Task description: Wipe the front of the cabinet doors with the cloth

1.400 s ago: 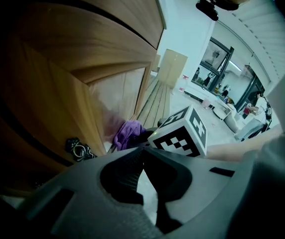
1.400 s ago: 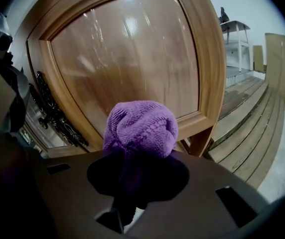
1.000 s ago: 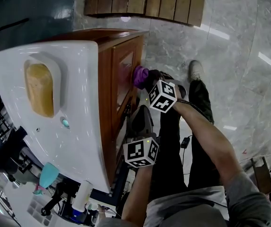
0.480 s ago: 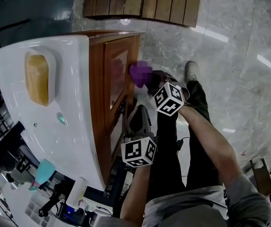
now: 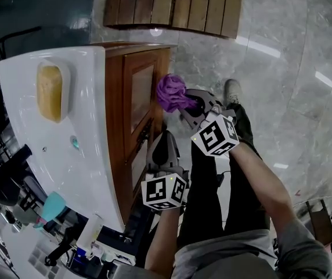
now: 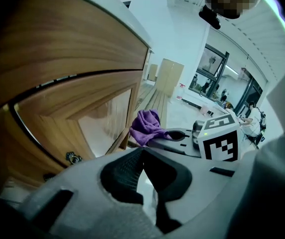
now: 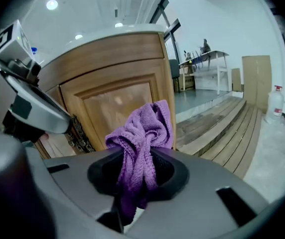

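A bunched purple cloth (image 5: 170,92) sticks out of my right gripper (image 5: 184,105), which is shut on it. The cloth sits just off the front of the far wooden cabinet door (image 5: 141,95); I cannot tell whether it touches. In the right gripper view the cloth (image 7: 142,128) rises from the gripper (image 7: 137,158) before the door panel (image 7: 115,101). My left gripper (image 5: 165,139) hangs lower, by the near door (image 5: 136,163), shut and holding nothing. In the left gripper view the gripper (image 6: 143,156) points past a metal ring handle (image 6: 73,158) toward the cloth (image 6: 146,126).
A white sink top (image 5: 90,115) covers the cabinet, with a yellow sponge (image 5: 51,92) in its recess. A wooden slatted platform (image 5: 177,4) lies beyond on the marble floor. The person's legs and shoe (image 5: 231,89) stand right of the cabinet. Bottles and clutter (image 5: 53,208) sit lower left.
The cloth was pressed against the far door a second ago; the right gripper has drawn back toward the person with it. The left gripper has barely shifted.
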`<state>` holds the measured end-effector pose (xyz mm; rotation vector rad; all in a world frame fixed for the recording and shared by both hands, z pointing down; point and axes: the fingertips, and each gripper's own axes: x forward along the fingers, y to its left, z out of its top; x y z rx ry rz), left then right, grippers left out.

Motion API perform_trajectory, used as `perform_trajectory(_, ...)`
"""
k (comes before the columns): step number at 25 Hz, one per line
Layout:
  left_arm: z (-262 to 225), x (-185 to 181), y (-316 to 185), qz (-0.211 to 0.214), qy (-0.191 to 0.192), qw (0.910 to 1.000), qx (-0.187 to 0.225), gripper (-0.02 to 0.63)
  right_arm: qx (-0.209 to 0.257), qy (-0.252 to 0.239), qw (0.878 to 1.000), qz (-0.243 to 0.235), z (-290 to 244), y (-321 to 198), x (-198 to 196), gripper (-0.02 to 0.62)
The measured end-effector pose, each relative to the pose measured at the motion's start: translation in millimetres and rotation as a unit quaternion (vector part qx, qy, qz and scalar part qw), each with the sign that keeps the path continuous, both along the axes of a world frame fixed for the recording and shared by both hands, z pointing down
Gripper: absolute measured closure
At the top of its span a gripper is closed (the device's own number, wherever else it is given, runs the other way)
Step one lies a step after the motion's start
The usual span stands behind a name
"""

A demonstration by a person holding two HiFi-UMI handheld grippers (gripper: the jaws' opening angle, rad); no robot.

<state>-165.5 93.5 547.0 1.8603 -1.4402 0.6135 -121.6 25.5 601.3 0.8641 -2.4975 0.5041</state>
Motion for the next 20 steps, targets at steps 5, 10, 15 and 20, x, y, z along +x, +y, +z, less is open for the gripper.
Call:
perform_trajectory(5, -16.7, 6.5, -11.1, -0.008, -0.001, 0.9998, 0.018, 0.598, 0.048, -0.038, 0.998, -0.001, -42.9, -11.8, 1.5, 0.518)
perform_trajectory(10, -31.4, 14.5, -22.6, -0.022, -0.001, 0.9990, 0.038, 0.598, 0.097, -0.077, 0.992, -0.012, -78.5, -23.3, 1.7, 0.518)
perform_trajectory(15, -41.4, 17.7, -29.3, -0.036, -0.004, 0.9981, 0.050, 0.598, 0.133, -0.107, 0.985, -0.019, -105.8, -38.3, -1.1, 0.518)
perform_trajectory(20, -46.2, 10.5, -34.7, -0.049, -0.009, 0.9975, 0.051, 0.598, 0.135, -0.107, 0.984, -0.036, -110.8, -55.5, -18.6, 0.518)
